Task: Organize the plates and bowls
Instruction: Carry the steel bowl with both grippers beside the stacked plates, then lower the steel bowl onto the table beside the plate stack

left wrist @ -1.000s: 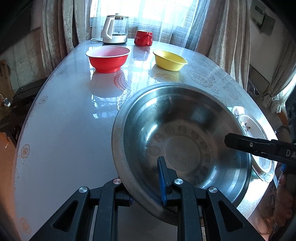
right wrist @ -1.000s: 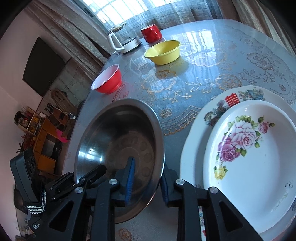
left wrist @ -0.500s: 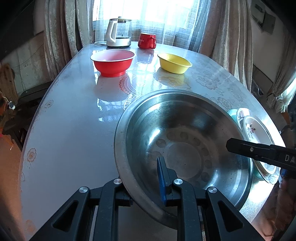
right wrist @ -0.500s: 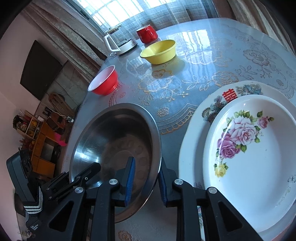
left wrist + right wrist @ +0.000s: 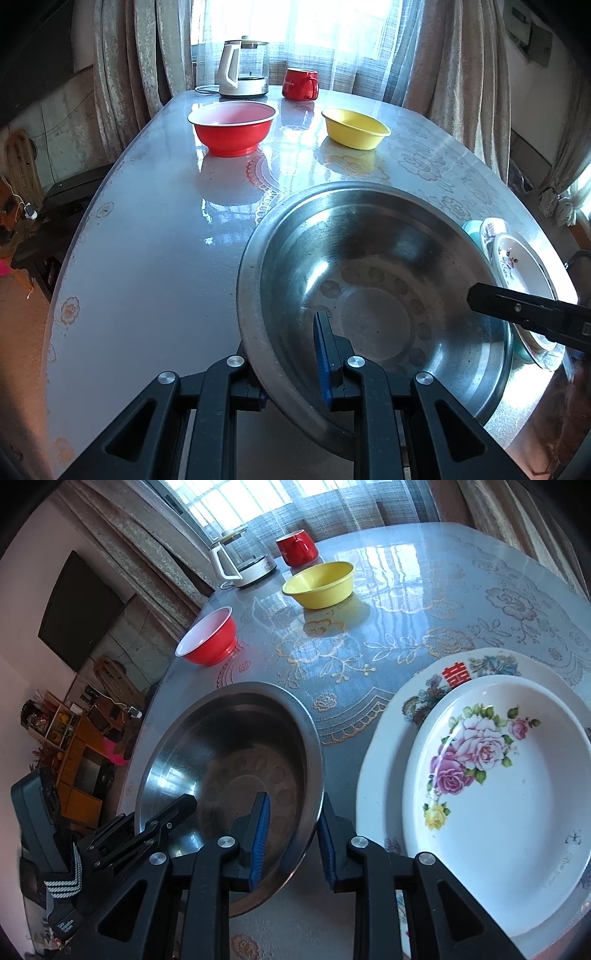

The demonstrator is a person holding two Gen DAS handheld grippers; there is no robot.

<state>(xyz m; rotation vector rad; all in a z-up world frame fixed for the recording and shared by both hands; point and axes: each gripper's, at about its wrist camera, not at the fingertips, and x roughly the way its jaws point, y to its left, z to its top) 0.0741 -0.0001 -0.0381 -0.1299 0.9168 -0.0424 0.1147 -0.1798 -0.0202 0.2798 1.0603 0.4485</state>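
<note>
Steel is what both my claws hold: a wide stainless steel basin (image 5: 373, 295) near the front edge of the desk (image 5: 155, 258). My left claw (image 5: 291, 354) is closed on its near rim, one blue pad inside the basin and the other finger under the rim, mostly hidden. My right claw (image 5: 291, 834) has the rim on the other side between its two blue pads; the pads stand very close to the metal, and I cannot tell if both press on it.

From the left wrist, the floral plates (image 5: 517, 273) are mostly hidden behind the basin, and only a black finger of the right claw shows. The right wrist view shows them fully: a rose plate (image 5: 498, 805) lying in a larger plate (image 5: 380, 746) with a red character, just beside the basin. Further back stand a red bowl (image 5: 232, 127), a yellow bowl (image 5: 354, 129), a red mug (image 5: 300, 84) and a glass kettle (image 5: 242, 70).
</note>
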